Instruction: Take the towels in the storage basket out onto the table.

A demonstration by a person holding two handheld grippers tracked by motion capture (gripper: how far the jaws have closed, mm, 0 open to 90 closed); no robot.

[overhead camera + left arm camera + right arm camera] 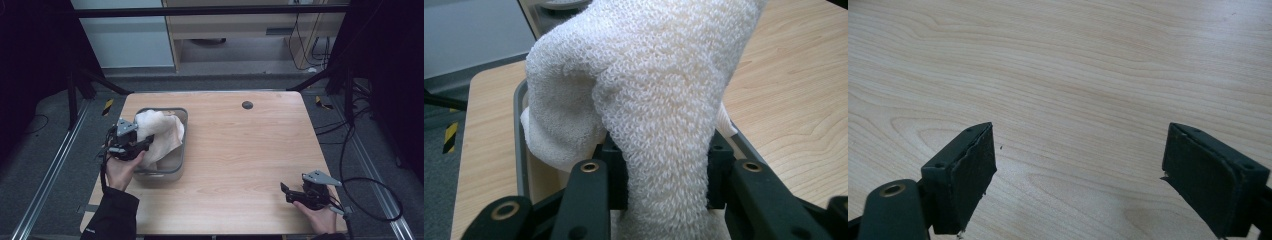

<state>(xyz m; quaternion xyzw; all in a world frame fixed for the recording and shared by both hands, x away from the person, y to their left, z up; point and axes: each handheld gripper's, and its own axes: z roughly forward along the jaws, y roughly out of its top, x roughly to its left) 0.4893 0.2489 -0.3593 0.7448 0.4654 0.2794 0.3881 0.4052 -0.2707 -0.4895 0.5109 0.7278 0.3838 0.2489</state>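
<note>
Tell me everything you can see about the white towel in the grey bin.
The towel is off-white terry cloth with a looped, nubbly weave, soft and bunched rather than folded. The left gripper is shut on a thick fold of it, fingers pressing in from both sides. The pinched part rises in a rounded hump above the grey bin, while the rest drapes down inside, over the bin's left side. It sits at the left of the wooden table. No stains or labels show.

- The table (235, 150) has a pale wood-grain top with rounded corners.
- A grey bin (181, 150) stands on its left part, near the left edge.
- A small dark round spot (247, 105) sits in the top near the far edge.
- The right tool (295, 192) rests near the front right corner.
</note>
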